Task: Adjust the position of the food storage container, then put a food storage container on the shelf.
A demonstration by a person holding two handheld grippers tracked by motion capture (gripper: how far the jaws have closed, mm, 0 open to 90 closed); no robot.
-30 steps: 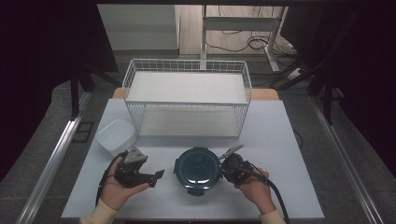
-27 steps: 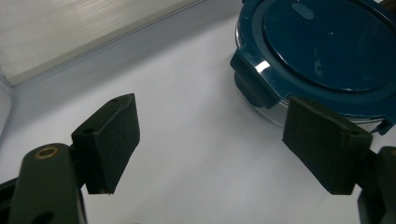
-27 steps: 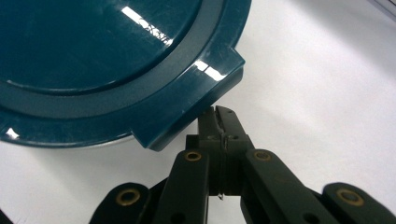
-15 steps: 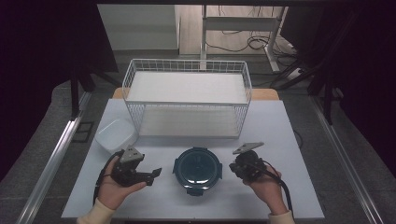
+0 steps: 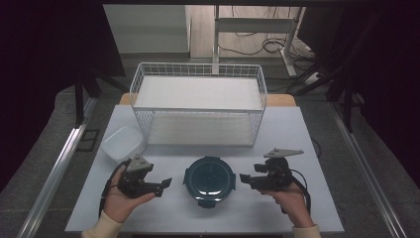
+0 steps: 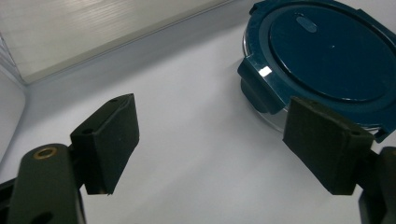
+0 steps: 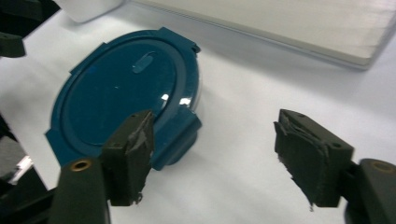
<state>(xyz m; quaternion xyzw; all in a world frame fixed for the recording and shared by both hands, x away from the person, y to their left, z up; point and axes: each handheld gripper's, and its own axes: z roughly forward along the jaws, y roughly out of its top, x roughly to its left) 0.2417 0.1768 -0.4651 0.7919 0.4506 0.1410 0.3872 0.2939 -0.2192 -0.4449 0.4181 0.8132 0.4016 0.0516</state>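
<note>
Flanking the round blue-lidded container (image 5: 209,179), left tool (image 5: 166,184) gapes empty while right tool (image 5: 243,177) has just spread wide, empty.

Round container (image 5: 209,178): dark teal-blue lid with matching clip tabs over a clear, colourless base. Left gripper (image 5: 166,183) and right gripper (image 5: 243,178): black bodies and black jaw pads; a brass-coloured ring shows on a jaw in each gripper view. Grey three-cornered plate (image 5: 283,152) atop the right gripper. Table (image 5: 317,144): plain pale white surface, unpatterned. Wire basket (image 5: 198,106): white, with a fine square grid pattern on its walls. Tub (image 5: 123,143): plain white. Sleeves (image 5: 101,229): cream. Surrounding floor: grey.
</note>
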